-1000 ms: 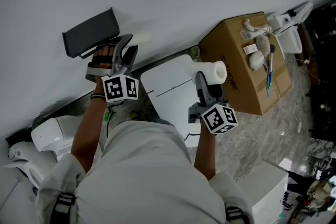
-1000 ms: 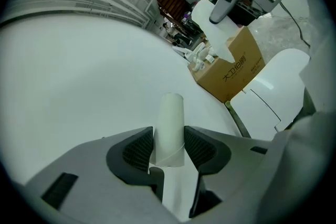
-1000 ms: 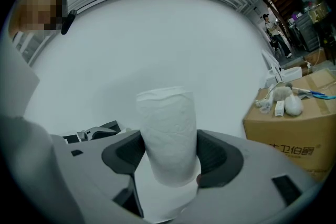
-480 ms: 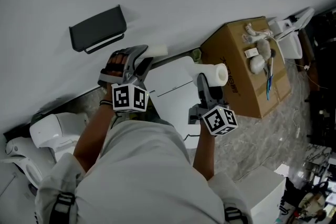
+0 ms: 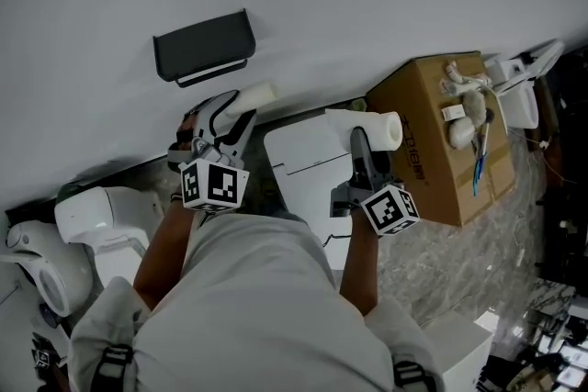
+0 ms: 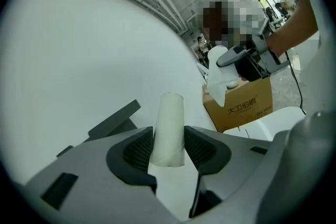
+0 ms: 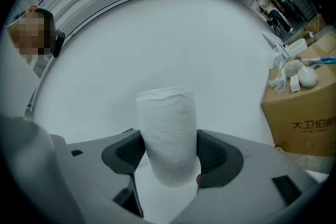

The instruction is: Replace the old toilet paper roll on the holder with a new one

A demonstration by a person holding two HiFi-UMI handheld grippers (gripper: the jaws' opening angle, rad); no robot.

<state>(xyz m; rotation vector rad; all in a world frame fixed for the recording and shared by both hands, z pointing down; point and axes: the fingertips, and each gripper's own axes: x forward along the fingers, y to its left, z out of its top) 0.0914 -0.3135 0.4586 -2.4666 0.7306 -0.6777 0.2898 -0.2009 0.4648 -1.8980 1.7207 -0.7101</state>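
My left hand-held gripper (image 5: 237, 110) clamps the spent toilet paper roll (image 5: 258, 95) below the wall holder (image 5: 204, 46), apart from it, while my right hand-held gripper (image 5: 360, 140) grips the new roll (image 5: 378, 129) level, ready, I judge, for loading.

Cardboard box (image 6: 239, 107): black print "大卫伯爵" on its side face, at 3 o'clock in the left gripper view. Right gripper view, 3 o'clock: same print, cut at the frame edge after "大卫伯". Head view: the print is too small to read.
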